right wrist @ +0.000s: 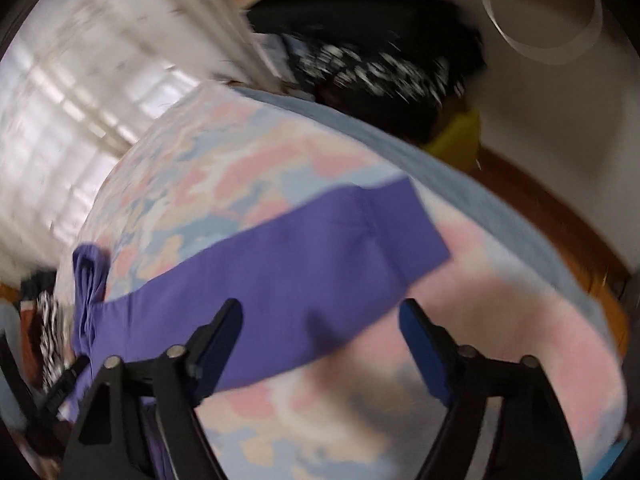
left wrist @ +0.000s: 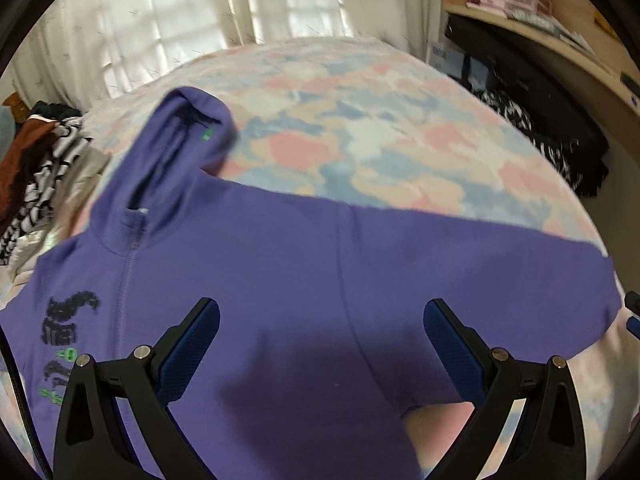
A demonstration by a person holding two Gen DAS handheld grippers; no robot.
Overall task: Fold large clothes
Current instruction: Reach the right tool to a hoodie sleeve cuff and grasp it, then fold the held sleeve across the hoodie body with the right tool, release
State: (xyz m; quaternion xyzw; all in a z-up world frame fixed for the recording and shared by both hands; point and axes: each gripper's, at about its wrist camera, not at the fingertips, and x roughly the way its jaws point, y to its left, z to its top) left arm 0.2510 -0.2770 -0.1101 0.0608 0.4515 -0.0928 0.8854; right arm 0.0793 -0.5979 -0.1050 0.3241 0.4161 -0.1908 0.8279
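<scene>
A purple zip hoodie (left wrist: 280, 264) with black and green print on its chest lies spread face up on the bed. Its hood (left wrist: 180, 136) points away from me and one sleeve (left wrist: 520, 264) stretches out to the right. My left gripper (left wrist: 320, 320) is open and empty, hovering above the hoodie's body near the armpit. In the right wrist view the same sleeve (right wrist: 300, 264) lies straight across the bed, its cuff (right wrist: 416, 224) to the right. My right gripper (right wrist: 320, 320) is open and empty just above the sleeve's near edge. This view is motion-blurred.
The bed has a pastel pink, blue and white cover (left wrist: 380, 128). A pile of brown and zebra-striped clothes (left wrist: 40, 168) lies at the left edge. Dark clothes (left wrist: 540, 128) sit by a wooden shelf (left wrist: 560, 40) at right. Curtains (left wrist: 180, 20) hang behind.
</scene>
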